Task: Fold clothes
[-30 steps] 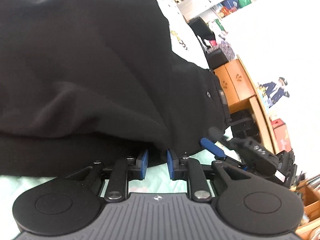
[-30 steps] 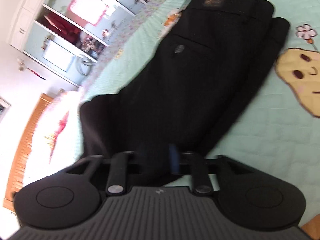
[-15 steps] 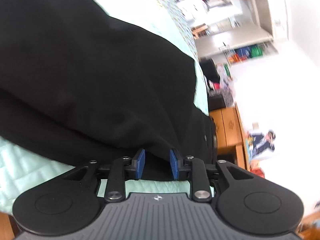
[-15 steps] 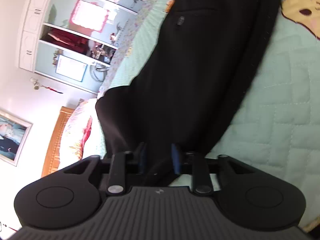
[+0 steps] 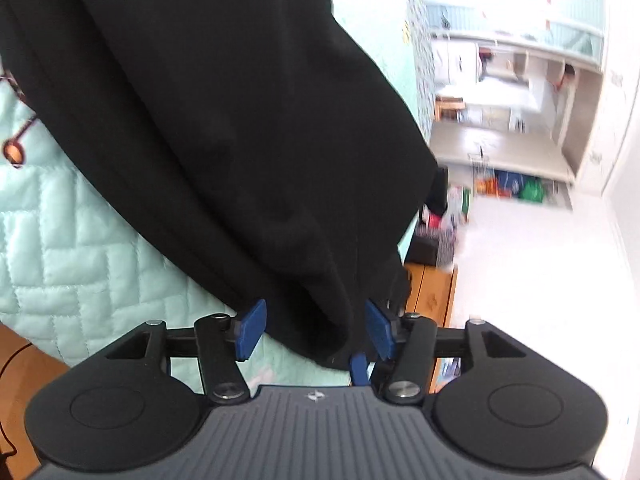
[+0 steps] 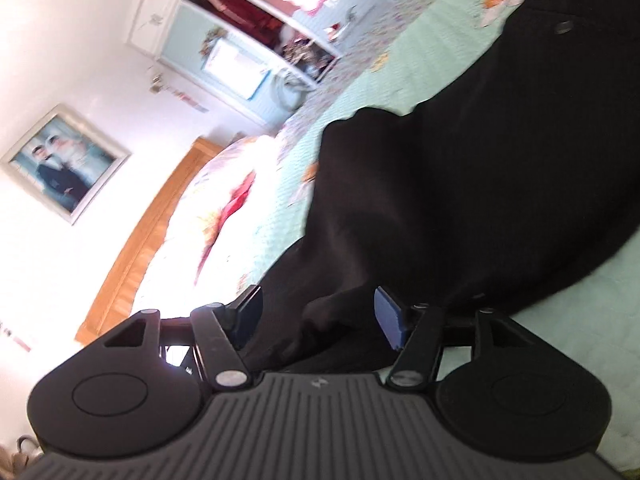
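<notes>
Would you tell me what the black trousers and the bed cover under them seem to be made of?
Black trousers: probably a smooth woven suiting cloth, matt; it drapes in soft folds and shows a buttoned back pocket. Mint bed cover: quilted padded fabric with a slight sheen, with stitched lines forming puffed blocks.

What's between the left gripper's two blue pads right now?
In the left wrist view, a fold of the black trousers lies between the pads of the left gripper, whose jaws are opening; neither pad presses on it.
</notes>
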